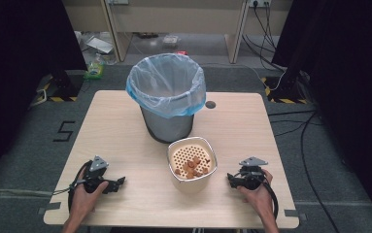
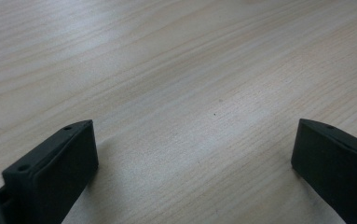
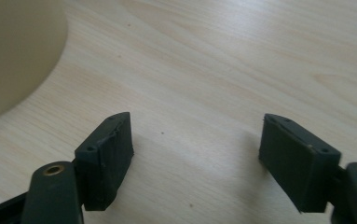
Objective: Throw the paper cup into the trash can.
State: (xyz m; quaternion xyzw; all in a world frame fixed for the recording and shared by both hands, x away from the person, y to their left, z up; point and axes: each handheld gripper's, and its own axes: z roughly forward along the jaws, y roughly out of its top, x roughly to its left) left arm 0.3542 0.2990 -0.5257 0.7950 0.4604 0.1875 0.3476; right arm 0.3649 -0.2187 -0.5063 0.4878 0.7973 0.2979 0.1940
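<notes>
Both grippers rest low on the table [image 1: 125,116], left gripper [image 1: 120,183] and right gripper [image 1: 230,178] spread wide and empty, the cream strainer basket [image 1: 192,162] of brown scraps between them, lined bin [image 1: 167,94] behind, nothing tipped yet

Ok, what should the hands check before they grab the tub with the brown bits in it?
1. Left gripper open, nothing between its jaws: ok.
2. Right gripper open, nothing between its jaws: ok.
3. Tub upright between the two grippers: ok.
4. Brown bits all inside the tub: ok.
5. Bin upright behind the tub, bag open: ok.
6. Jaws wide enough for the tub's wall: cannot tell.
</notes>
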